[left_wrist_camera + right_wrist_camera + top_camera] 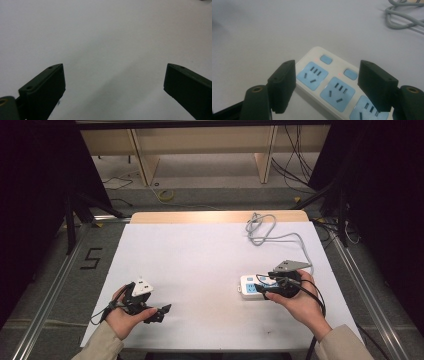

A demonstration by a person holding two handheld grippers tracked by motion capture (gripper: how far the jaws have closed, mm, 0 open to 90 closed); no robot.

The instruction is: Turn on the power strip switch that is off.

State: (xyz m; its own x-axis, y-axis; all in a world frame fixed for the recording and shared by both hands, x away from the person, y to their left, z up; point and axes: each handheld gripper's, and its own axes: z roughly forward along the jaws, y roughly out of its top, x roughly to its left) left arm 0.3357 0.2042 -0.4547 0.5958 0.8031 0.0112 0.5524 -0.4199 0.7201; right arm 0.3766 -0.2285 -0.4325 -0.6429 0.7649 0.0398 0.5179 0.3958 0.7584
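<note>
The white desk [200,270] is carrying one power strip [250,287] at its right side, its grey cord [270,232] looping toward the far edge. One person is working two tools. The right tool [325,82] is hanging over the strip with jaws standing wide either side, pads not pressing, so this looks like the let-go or lining-up step; next it needs a squarer closing on the strip's body. The left tool [113,82] is idling wide over bare desk. I am counting three blue sockets and two switches.
</note>
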